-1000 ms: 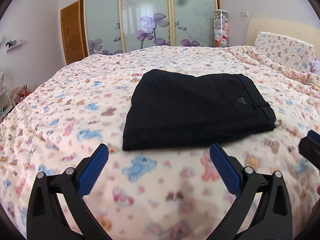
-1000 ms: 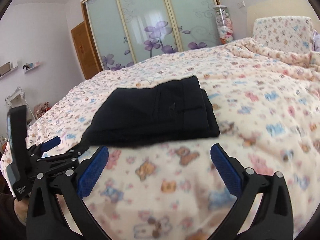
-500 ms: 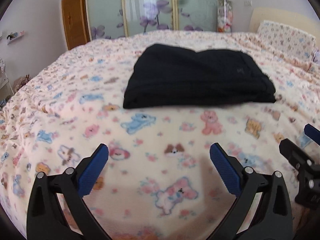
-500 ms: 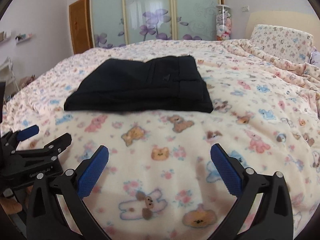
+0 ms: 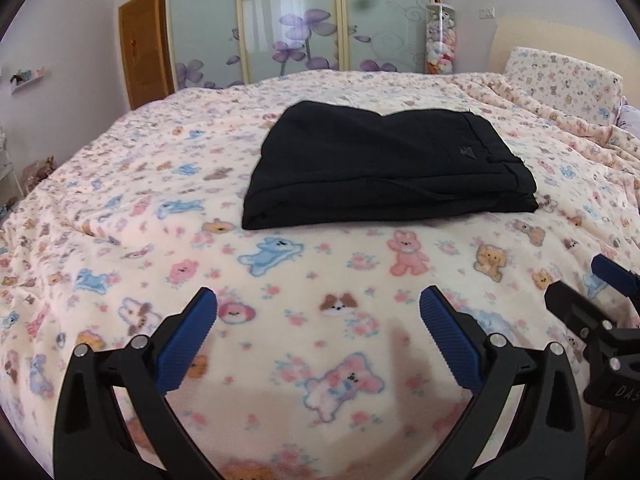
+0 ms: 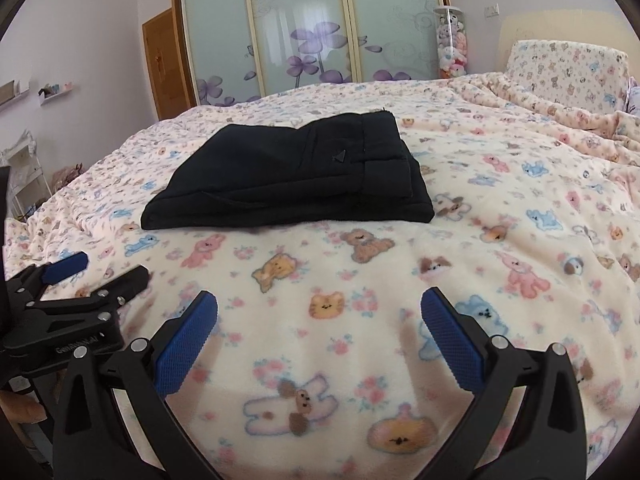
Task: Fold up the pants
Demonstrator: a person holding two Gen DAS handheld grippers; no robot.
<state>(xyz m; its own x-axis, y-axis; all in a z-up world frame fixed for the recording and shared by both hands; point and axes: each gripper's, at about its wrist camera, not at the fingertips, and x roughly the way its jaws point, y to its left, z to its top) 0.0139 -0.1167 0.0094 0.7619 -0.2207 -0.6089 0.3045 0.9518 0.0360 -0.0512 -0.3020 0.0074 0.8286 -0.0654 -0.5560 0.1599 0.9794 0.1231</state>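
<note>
You hold the left gripper (image 5: 318, 312) low over the blanket (image 5: 120, 208), its blue-padded jaws spread wide apart with nothing between them. Your right gripper (image 6: 319, 312) sits the same way beside it, jaws wide apart and empty; its tip shows at the right edge of the left wrist view, and the left gripper shows at the left edge of the right wrist view. Neither tool touches the black pants (image 5: 384, 160). The pants lie well ahead of both grippers on the cartoon-animal blanket, folded into a compact, layered rectangle, with the waistband end and a small triangular tag (image 6: 339, 157) toward your right. Beyond the bed stand frosted sliding wardrobe doors (image 6: 304, 24) with purple flowers, a wooden door (image 5: 140, 48), a clear tube of plush toys (image 6: 450, 44), and a matching pillow (image 5: 560, 80) at the right.
</note>
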